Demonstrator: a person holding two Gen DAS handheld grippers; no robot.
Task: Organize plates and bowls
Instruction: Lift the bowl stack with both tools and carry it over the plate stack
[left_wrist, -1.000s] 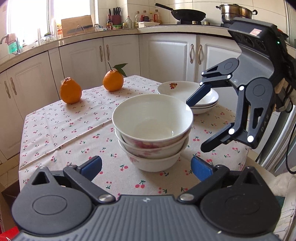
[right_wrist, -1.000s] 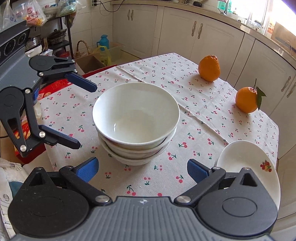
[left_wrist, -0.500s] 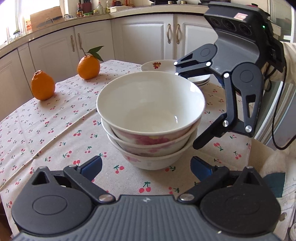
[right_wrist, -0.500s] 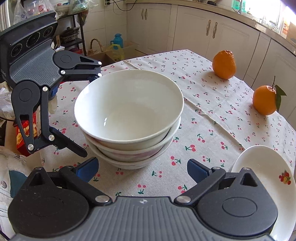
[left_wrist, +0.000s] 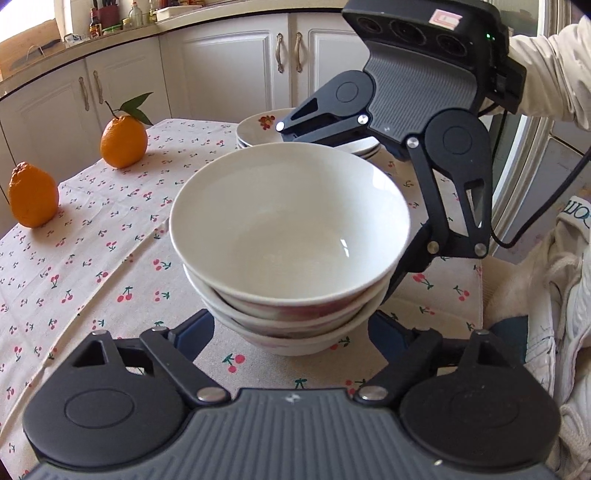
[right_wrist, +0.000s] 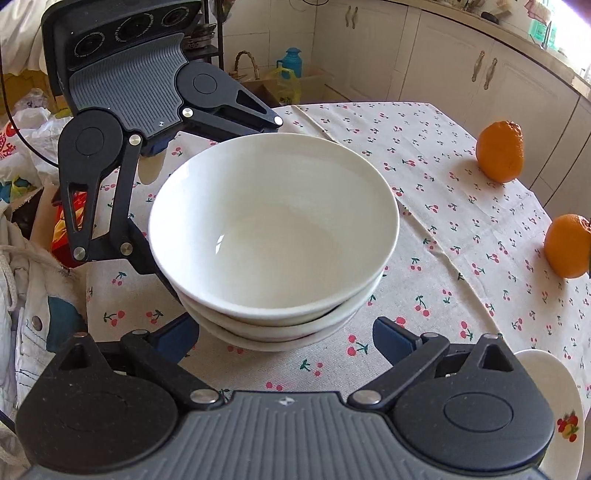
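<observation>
A stack of three white bowls (left_wrist: 291, 236) stands on the cherry-print tablecloth; it also shows in the right wrist view (right_wrist: 273, 236). My left gripper (left_wrist: 291, 332) is open, its blue pads on either side of the stack's base. My right gripper (right_wrist: 286, 338) is open too and straddles the stack from the opposite side; its black body shows in the left wrist view (left_wrist: 417, 122). I cannot tell whether any pad touches the bowls. A stack of white plates (left_wrist: 266, 127) with a flower print lies behind the bowls; it also shows at the lower right of the right wrist view (right_wrist: 561, 413).
Two oranges (left_wrist: 123, 142) (left_wrist: 33, 194) sit on the table's far left side. White kitchen cabinets (left_wrist: 229, 62) stand behind the table. Bags and a basket (right_wrist: 251, 70) lie on the floor beyond the table edge. A person's sleeve (left_wrist: 550, 70) is at the right.
Both grippers have moved in closer to the bowl stack from opposite sides, and their open fingers now flank it. The bowls, plates and oranges have not moved.
</observation>
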